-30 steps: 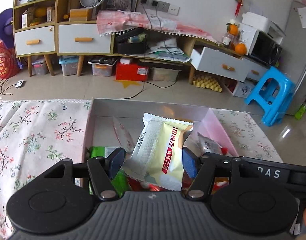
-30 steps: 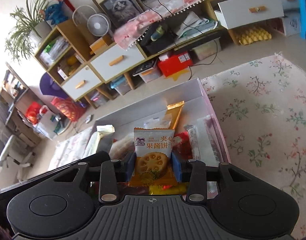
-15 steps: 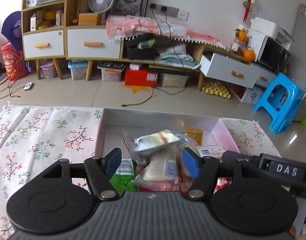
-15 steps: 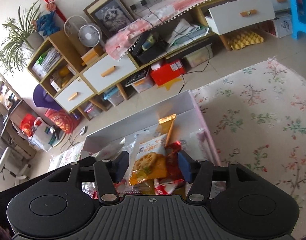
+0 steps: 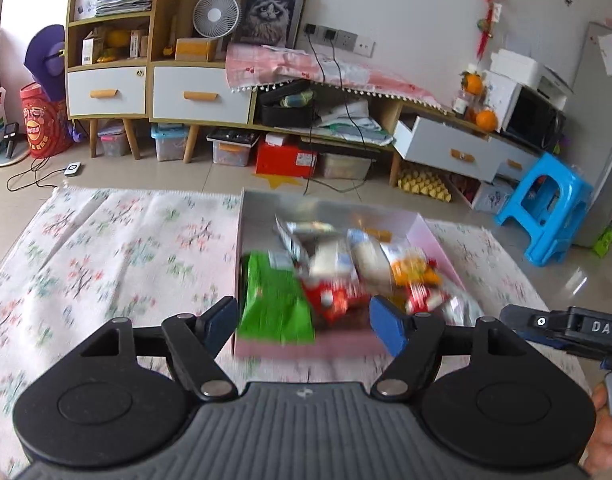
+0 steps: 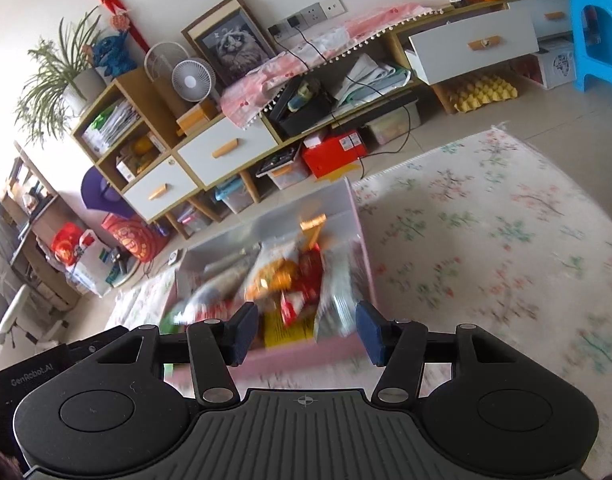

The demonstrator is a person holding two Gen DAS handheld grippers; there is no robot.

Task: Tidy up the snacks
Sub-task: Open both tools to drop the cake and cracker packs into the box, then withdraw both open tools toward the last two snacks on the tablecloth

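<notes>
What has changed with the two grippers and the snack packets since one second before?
Both let go: the left gripper dropped its pale packet and the right gripper its biscuit packet into the pink box. Their jaws have just been opening and both drew back. The box stayed on the cloth.

Each gripper, left (image 5: 304,322) and right (image 6: 302,332), is built as a ribbed dark-grey body flanked by two round black discs, with black link arms pinned by silver screws and blue pads on its fingers (image 5: 388,330).

Floral cloth (image 5: 106,248), blue stool (image 5: 546,208), white desk fan (image 5: 216,16), framed cat picture (image 5: 268,16), oranges (image 5: 486,120)
</notes>
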